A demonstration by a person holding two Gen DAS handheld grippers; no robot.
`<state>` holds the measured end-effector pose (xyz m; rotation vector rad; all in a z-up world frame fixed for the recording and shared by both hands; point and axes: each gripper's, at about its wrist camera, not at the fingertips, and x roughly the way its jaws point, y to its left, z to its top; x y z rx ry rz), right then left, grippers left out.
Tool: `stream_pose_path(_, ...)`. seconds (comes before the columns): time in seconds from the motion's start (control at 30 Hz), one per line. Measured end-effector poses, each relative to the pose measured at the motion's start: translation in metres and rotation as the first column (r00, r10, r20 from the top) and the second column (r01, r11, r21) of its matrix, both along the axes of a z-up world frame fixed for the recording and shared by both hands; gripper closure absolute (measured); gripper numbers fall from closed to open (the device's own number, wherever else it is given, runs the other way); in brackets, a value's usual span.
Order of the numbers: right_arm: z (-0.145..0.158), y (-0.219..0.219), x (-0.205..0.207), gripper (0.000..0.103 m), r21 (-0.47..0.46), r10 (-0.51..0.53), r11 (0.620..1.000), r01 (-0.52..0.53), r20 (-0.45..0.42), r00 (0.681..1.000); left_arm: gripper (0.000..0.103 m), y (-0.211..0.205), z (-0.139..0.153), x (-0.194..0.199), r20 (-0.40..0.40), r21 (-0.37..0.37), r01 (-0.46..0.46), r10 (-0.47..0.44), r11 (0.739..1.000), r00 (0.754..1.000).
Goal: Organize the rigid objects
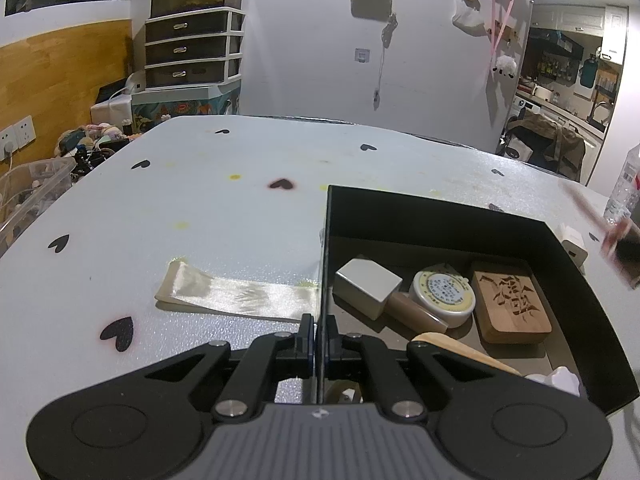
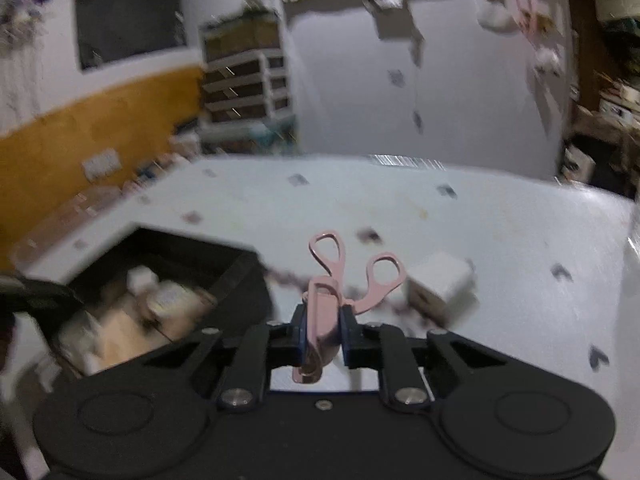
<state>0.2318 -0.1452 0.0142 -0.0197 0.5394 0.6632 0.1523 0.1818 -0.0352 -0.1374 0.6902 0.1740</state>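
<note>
A black box stands on the white table. It holds a white-capped bottle, a round tin, a carved wooden block and a wooden stick. My left gripper is shut on the box's left wall. My right gripper is shut on a pink eyelash curler and holds it above the table, right of the box. The right wrist view is blurred.
A folded cream ribbon lies left of the box. A white charger block lies right of the box; it also shows in the left wrist view. A plastic bottle stands at the table's right edge.
</note>
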Motion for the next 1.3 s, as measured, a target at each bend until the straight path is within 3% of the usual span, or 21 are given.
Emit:
stream_pose_path(0.2, 0.03, 0.033, -0.018, 0.086, 0.06, 0.227, 0.971, -0.233, 0.083, 0.97, 0.099, 0.0, 0.0, 0.0, 0.0, -0.001, 0.0, 0.0, 1.0, 1.0)
stream_pose_path(0.37, 0.023, 0.077, -0.019, 0.086, -0.019, 0.381, 0.924, -0.381, 0.061, 0.922, 0.099, 0.0, 0.0, 0.0, 0.002, -0.002, 0.0, 0.0, 1.0, 1.0)
stream_pose_path(0.57, 0.004, 0.119, -0.014, 0.086, -0.133, 0.463, 0.878, -0.459, -0.004, 0.887, 0.099, 0.0, 0.0, 0.0, 0.004, -0.005, 0.0, 0.0, 1.0, 1.0)
stream_pose_path(0.87, -0.014, 0.145, -0.009, 0.085, -0.251, 0.491, 0.838, -0.483, -0.038, 0.871, 0.099, 0.002, 0.0, -0.001, 0.008, -0.009, 0.004, -0.004, 1.0, 1.0)
stream_pose_path(1.0, -0.017, 0.139, -0.007, 0.07, -0.282, 0.443, 0.855, -0.436, -0.041, 0.896, 0.099, 0.001, 0.0, 0.0, 0.008, -0.013, 0.004, -0.004, 1.0, 1.0)
stream_pose_path(1.3, -0.014, 0.119, -0.012, 0.059, -0.249, 0.43, 0.869, -0.428, -0.048, 0.901, 0.099, 0.002, 0.0, 0.0, 0.008, -0.013, 0.004, -0.004, 1.0, 1.0)
